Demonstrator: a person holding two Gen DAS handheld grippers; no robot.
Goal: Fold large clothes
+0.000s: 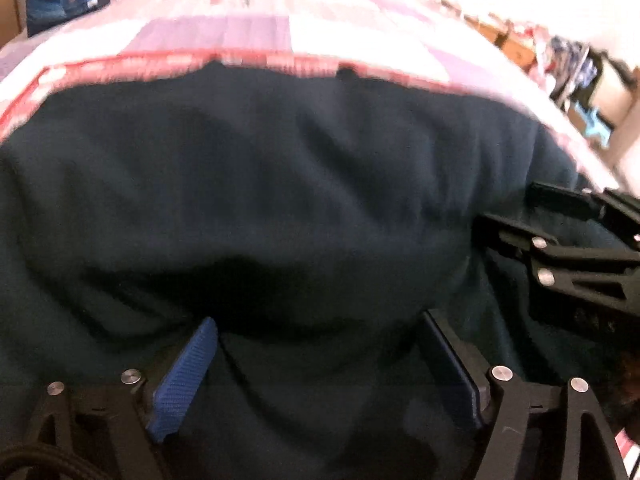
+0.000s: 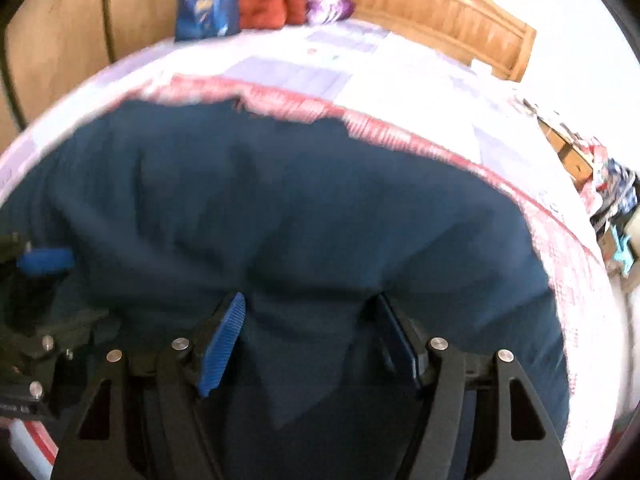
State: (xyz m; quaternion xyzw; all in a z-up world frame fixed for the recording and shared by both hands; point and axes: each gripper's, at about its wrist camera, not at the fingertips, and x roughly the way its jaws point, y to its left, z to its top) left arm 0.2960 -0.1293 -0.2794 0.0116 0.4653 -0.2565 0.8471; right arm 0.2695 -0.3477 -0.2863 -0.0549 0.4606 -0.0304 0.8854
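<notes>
A large dark navy garment [image 1: 280,184] lies spread over the bed and fills most of both views [image 2: 280,200]. My left gripper [image 1: 320,324] is open, its blue-padded fingers [image 1: 188,376] set wide apart with a fold of the garment lying between them. My right gripper [image 2: 310,300] is open too, its blue pads [image 2: 224,344] astride a pinched ridge of the cloth. The right gripper shows at the right edge of the left wrist view [image 1: 560,248]; the left gripper shows at the left edge of the right wrist view [image 2: 44,264]. They sit side by side on the garment's near part.
The bed has a pink, white and lilac patchwork quilt [image 2: 360,76] with a red border. At the head of the bed are a wooden headboard [image 2: 440,12], a blue bag [image 2: 204,0] and red cloth [image 2: 272,0]. Cluttered boxes stand off the bed's right side [image 1: 580,80].
</notes>
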